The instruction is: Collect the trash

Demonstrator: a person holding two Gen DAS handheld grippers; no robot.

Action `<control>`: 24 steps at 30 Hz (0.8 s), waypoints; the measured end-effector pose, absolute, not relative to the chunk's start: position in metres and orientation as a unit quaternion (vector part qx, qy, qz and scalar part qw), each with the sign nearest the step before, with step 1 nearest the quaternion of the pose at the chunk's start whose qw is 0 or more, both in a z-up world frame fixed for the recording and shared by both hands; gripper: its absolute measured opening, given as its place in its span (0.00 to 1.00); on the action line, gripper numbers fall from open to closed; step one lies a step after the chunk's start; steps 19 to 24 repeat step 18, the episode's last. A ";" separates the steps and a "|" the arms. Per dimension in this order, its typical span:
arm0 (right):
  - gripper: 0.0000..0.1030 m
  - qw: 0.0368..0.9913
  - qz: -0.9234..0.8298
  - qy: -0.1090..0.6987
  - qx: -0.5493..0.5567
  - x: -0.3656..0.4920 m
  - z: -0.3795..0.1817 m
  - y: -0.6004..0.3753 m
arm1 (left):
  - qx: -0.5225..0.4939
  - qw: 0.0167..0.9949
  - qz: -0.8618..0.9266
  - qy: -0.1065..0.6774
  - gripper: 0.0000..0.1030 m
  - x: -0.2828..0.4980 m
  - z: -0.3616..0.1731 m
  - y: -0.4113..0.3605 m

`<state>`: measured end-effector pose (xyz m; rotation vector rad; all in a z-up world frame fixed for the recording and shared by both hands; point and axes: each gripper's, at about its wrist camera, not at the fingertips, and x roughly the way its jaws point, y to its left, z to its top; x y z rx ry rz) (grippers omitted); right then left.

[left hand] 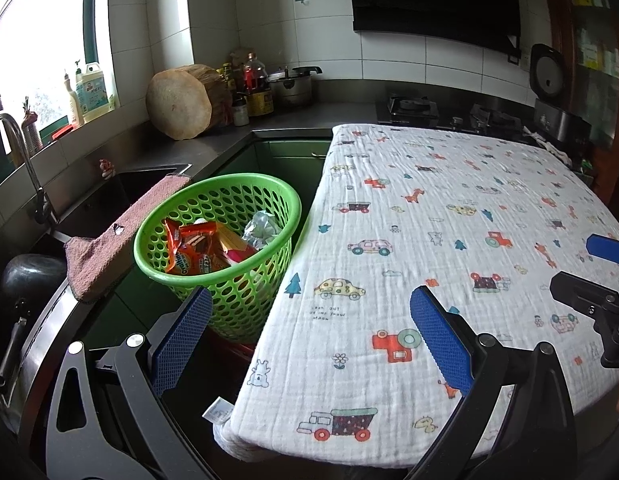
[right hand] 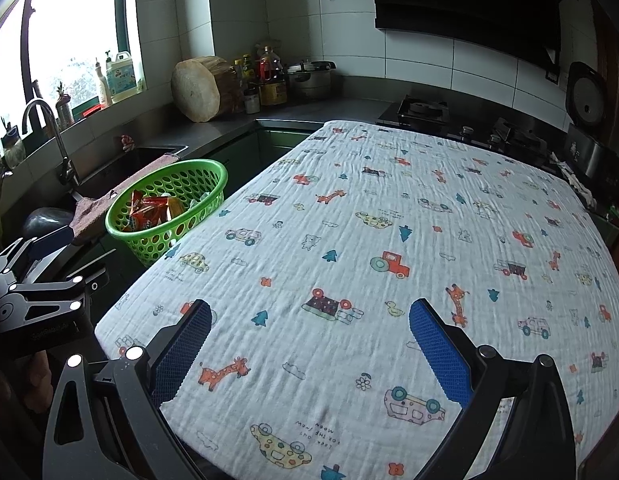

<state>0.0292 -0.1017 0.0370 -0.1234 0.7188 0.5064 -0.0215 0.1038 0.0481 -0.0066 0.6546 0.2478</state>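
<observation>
At the far left, a stainless steel sink (left hand: 121,196) is set into the dark counter, with a curved metal faucet (left hand: 17,152) behind it and a pink-brown cloth (left hand: 121,236) draped over its front edge. Just right of the cloth stands a round green perforated plastic basket (left hand: 225,236), beside the table's left edge. Inside it lie an orange snack wrapper (left hand: 193,252), a beige-and-red packet (left hand: 237,250) and a crumpled ball of silver foil (left hand: 263,230). The left gripper (left hand: 309,336) hangs with its blue-padded fingers (left hand: 183,336) spread wide and nothing between them, one finger over the basket's near side, the other over the table. Further right, a white muslin cloth printed with cars, giraffes and trees (right hand: 389,248) covers the table. The right gripper (right hand: 309,344) hovers above this cloth, fingers likewise parted and empty. On the rear counter: a round wooden chopping block (left hand: 181,102), bottles (left hand: 255,86), a steel pot (left hand: 291,86) and a gas hob (left hand: 449,114).
</observation>
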 end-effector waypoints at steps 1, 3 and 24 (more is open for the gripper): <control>0.93 0.903 0.245 0.348 -0.060 0.029 0.037 -0.102 | -0.005 0.939 0.121 0.321 0.95 -0.022 0.048 0.105; 0.93 0.903 0.246 0.347 -0.059 0.029 0.037 -0.101 | -0.007 0.938 0.124 0.323 0.95 -0.022 0.047 0.106; 0.93 0.900 0.252 0.349 -0.062 0.030 0.034 -0.095 | -0.010 0.934 0.139 0.328 0.95 -0.023 0.043 0.110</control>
